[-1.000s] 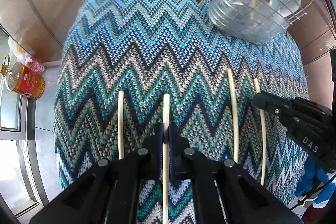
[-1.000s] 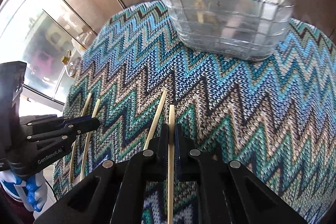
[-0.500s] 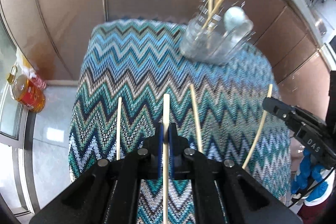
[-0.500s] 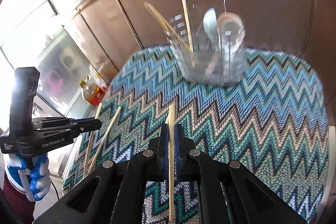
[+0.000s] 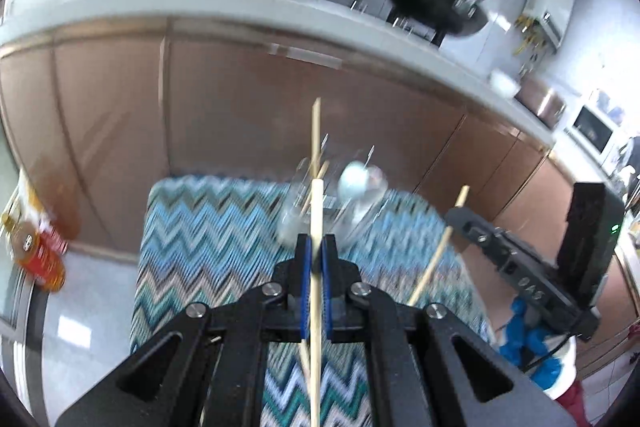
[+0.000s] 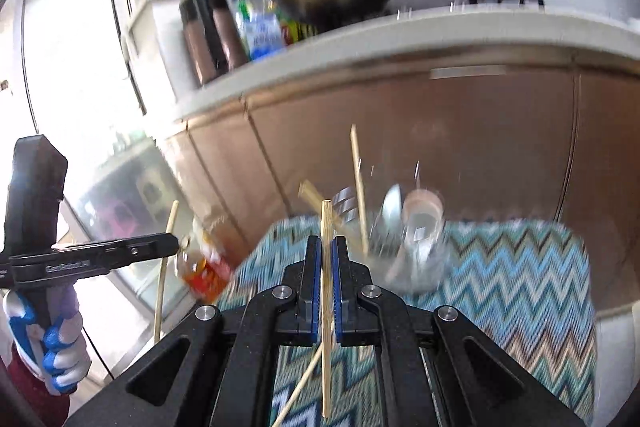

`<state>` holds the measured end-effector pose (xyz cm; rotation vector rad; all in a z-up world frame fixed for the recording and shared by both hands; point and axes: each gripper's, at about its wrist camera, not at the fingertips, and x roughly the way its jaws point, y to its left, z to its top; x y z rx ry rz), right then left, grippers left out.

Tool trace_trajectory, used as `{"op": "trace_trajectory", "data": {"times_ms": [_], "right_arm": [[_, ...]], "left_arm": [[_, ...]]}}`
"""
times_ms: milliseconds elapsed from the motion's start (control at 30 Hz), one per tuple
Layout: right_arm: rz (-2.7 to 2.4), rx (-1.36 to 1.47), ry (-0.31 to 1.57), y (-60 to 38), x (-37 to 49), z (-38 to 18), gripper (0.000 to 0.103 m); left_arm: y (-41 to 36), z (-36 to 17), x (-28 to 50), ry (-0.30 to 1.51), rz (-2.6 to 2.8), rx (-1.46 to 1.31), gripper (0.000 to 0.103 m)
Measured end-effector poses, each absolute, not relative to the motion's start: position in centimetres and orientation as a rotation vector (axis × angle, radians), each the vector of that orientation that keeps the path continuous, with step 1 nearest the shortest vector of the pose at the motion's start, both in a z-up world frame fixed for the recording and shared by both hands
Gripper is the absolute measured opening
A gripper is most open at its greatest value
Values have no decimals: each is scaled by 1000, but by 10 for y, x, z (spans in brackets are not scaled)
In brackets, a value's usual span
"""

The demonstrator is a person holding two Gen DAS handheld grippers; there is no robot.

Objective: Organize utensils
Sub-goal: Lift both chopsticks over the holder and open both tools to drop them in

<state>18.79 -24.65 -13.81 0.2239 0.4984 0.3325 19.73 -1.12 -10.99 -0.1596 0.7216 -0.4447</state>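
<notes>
My left gripper point(image 5: 315, 239) is shut on a pale wooden chopstick point(image 5: 316, 211) and holds it raised above the zigzag cloth point(image 5: 200, 235). My right gripper point(image 6: 327, 242) is shut on another chopstick point(image 6: 327, 223), also lifted. Each gripper shows in the other's view, the right gripper point(image 5: 454, 217) with its chopstick point(image 5: 436, 255), the left gripper point(image 6: 172, 243) with its chopstick point(image 6: 166, 267). The clear utensil holder point(image 5: 344, 207) stands at the cloth's far end with chopsticks and spoons in it; it also shows in the right wrist view point(image 6: 400, 247). More chopsticks point(image 6: 300, 387) lie on the cloth below.
Brown cabinet fronts point(image 5: 240, 107) rise behind the cloth, topped by a counter with pans point(image 5: 432, 7) and bottles point(image 6: 224, 35). An oil bottle point(image 5: 36, 251) stands on the floor at left. Both views are blurred.
Both grippers have lifted and tilted up with their chopsticks, from the cloth to well above it. The holder now looks farther and lower; the counter and pans have come into view.
</notes>
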Motion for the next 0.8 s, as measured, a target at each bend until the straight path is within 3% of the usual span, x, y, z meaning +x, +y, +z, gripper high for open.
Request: {"op": "trace_trajectory", "data": {"times_ms": [367,800], "right_arm": [[325,213,240,-256,244,-83,5],[326,164,226,-238,312,-113,5]], "left_arm": [[-47,-43,257,397,-462,-240,4],[-68,-79,348,264,-282,-265,4]]}}
